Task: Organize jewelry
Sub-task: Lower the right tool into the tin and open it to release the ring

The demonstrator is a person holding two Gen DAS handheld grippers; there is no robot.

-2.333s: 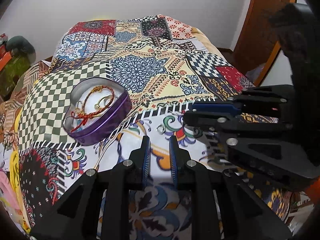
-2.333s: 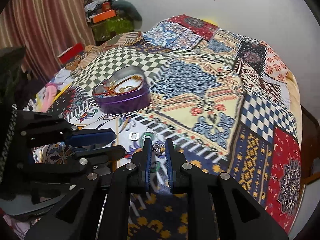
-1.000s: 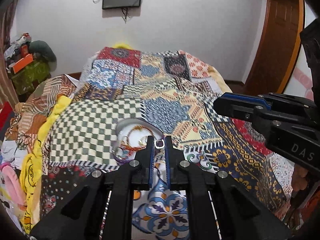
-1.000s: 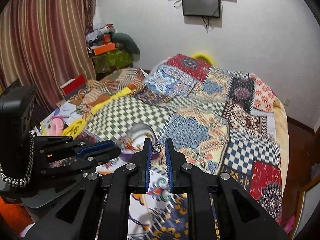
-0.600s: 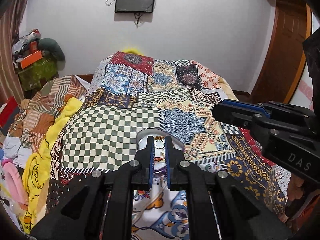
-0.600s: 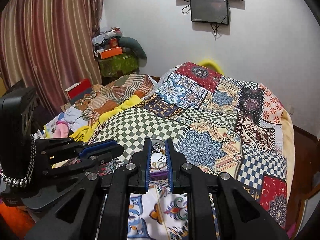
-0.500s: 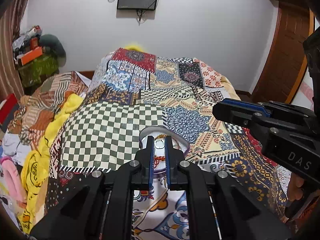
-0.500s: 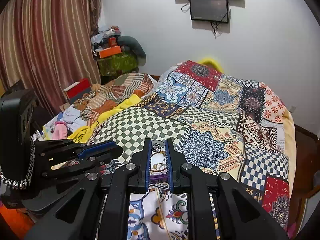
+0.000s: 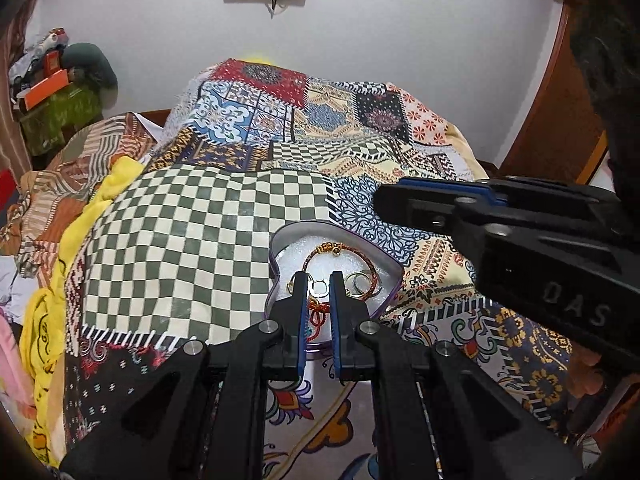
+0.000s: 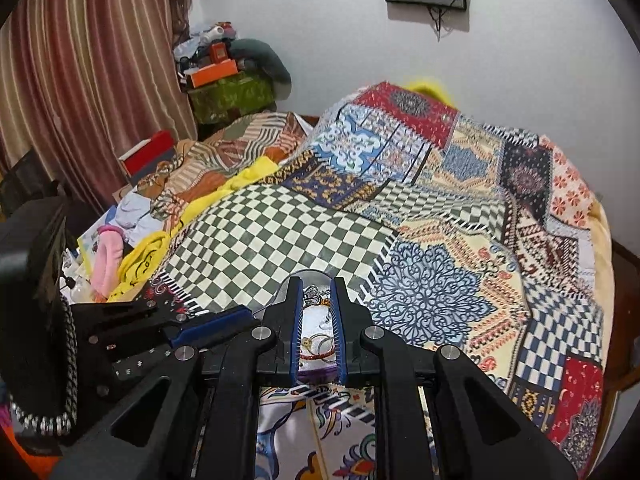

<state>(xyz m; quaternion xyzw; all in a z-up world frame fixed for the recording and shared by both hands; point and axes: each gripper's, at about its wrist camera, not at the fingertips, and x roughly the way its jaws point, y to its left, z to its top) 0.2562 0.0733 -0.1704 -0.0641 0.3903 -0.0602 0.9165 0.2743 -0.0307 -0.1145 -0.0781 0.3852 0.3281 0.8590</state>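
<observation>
A purple heart-shaped tin (image 9: 394, 290) with a white lining sits on the patchwork bedspread (image 9: 208, 248). It holds a red cord bracelet (image 9: 340, 250) and rings (image 9: 360, 280). My left gripper (image 9: 319, 285) is shut on a small silver ring (image 9: 319, 287) just above the tin. My right gripper (image 10: 315, 292) is shut on a small silver earring (image 10: 312, 293) over the tin (image 10: 316, 374), whose rings (image 10: 320, 342) show between its fingers. The right gripper also shows in the left wrist view (image 9: 420, 204), over the tin's right side.
A pile of clothes (image 10: 168, 196) and a yellow cloth (image 10: 144, 258) lie on the left of the bed. A red box (image 10: 146, 156) and a green box (image 10: 232, 94) stand by the curtain. A wooden door (image 9: 560, 92) is at the right.
Both grippers picked a small piece off the bedspread, lifted, and have now come down and forward over the tin, which looks larger and closer than half a second ago.
</observation>
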